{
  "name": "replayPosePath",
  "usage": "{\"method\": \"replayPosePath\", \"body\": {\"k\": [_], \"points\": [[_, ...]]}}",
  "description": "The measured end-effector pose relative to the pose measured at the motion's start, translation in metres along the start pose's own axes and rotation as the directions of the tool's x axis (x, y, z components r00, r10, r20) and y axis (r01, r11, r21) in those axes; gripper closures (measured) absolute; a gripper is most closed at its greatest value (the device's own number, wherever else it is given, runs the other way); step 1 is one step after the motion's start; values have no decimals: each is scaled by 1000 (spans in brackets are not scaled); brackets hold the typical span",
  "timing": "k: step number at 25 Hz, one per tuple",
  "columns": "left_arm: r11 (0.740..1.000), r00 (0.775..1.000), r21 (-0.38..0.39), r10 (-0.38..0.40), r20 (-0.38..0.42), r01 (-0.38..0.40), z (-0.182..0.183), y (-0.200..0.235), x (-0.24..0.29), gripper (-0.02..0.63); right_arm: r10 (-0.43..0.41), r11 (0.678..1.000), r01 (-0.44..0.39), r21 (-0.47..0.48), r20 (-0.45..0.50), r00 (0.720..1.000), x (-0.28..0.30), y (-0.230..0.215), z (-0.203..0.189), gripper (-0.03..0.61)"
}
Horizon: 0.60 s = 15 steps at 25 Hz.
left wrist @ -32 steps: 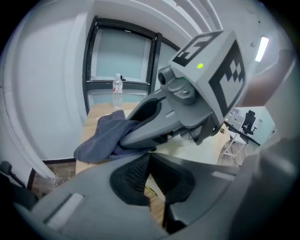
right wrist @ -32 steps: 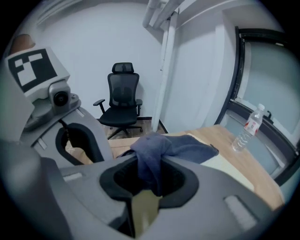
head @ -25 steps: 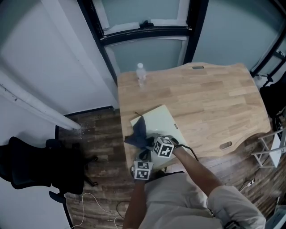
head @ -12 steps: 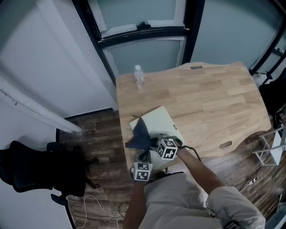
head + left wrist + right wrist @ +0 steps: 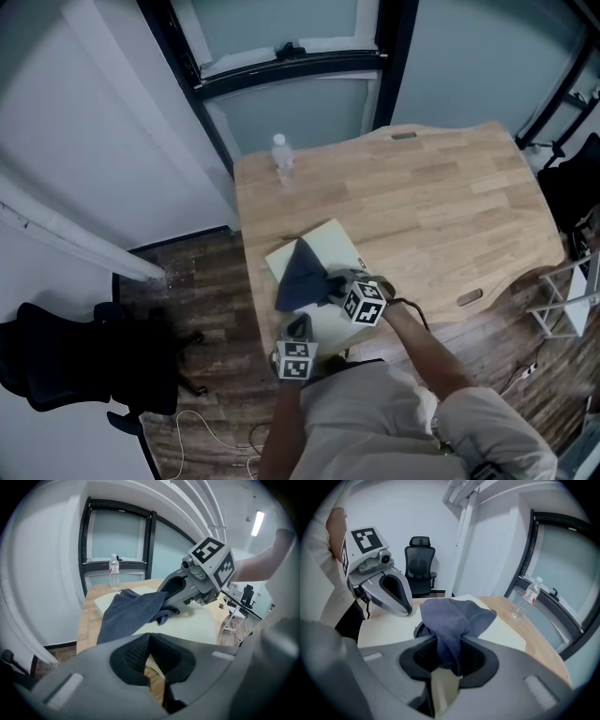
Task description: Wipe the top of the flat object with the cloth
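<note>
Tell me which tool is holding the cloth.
The right tool: the dark blue cloth is pinched between its jaws. The left tool is shut and empty.

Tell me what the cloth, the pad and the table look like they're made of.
Cloth: soft woven or terry fabric, dark blue, matte; it drapes and bunches in folds.
Pad: cream, smooth, matte, stiff and flat; perhaps plastic or foam board, hard to tell.
Table: light wood planks, visible grain and joints, low sheen.

One dark blue cloth (image 5: pixel 298 275), one pale flat board (image 5: pixel 337 246), one water bottle (image 5: pixel 280 157) (standing upright), one wooden worktop (image 5: pixel 441 206), one black office chair (image 5: pixel 66 361), and two grippers: left gripper (image 5: pixel 150 637), right gripper (image 5: pixel 449 656).
</note>
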State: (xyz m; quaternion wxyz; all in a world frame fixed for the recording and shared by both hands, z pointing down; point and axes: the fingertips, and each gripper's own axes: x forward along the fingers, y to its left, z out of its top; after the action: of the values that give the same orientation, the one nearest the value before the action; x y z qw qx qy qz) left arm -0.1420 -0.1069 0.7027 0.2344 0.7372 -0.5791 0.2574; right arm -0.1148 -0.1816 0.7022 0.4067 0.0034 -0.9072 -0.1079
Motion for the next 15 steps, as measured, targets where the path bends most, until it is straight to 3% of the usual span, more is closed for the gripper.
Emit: {"method": "replayPosePath", "body": {"k": [9,15], "points": [[1000,1000,11,2,1,-2,-1,2,0,606,-136,986,141,86,-68,988,-37,-42,-54,477],[1000,1000,13,1,2,-1,1,0,-2,606,-228,955,242,172,-95,969,-57,-59,-78,477]]}}
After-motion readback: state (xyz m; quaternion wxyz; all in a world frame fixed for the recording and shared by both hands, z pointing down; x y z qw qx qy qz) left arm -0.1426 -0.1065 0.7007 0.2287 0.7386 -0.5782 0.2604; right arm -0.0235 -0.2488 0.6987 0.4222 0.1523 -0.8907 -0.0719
